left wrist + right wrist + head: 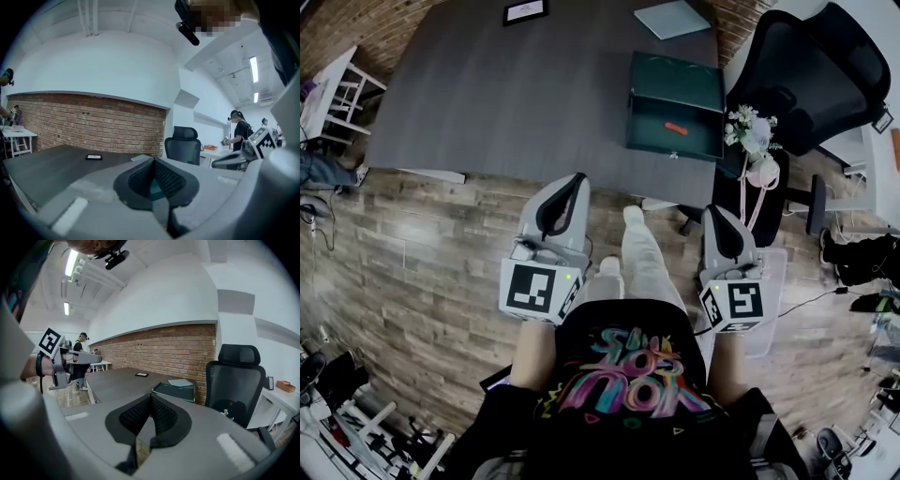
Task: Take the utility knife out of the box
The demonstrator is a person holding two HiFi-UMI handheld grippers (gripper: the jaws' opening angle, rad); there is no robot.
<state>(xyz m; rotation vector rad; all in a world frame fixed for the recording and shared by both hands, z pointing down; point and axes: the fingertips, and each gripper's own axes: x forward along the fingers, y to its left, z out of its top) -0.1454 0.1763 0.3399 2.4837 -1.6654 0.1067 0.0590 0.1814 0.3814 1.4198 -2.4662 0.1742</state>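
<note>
A dark green open box [675, 103] lies near the right edge of the grey table [516, 94], and an orange utility knife [676, 128] rests inside it. The right gripper view shows the same box [176, 391] past the jaws. I hold both grippers low in front of me, short of the table's near edge. My left gripper [579, 178] is shut with nothing in it, its pads touching [153, 161]. My right gripper [712, 211] is also shut and empty [150, 397], below and a little right of the box.
A black office chair [806, 66] stands right of the table with white flowers and a pink bag [752, 141] beside it. A small dark frame [525, 11] and a pale notebook [672, 19] lie at the table's far side. A white table [337, 89] stands left.
</note>
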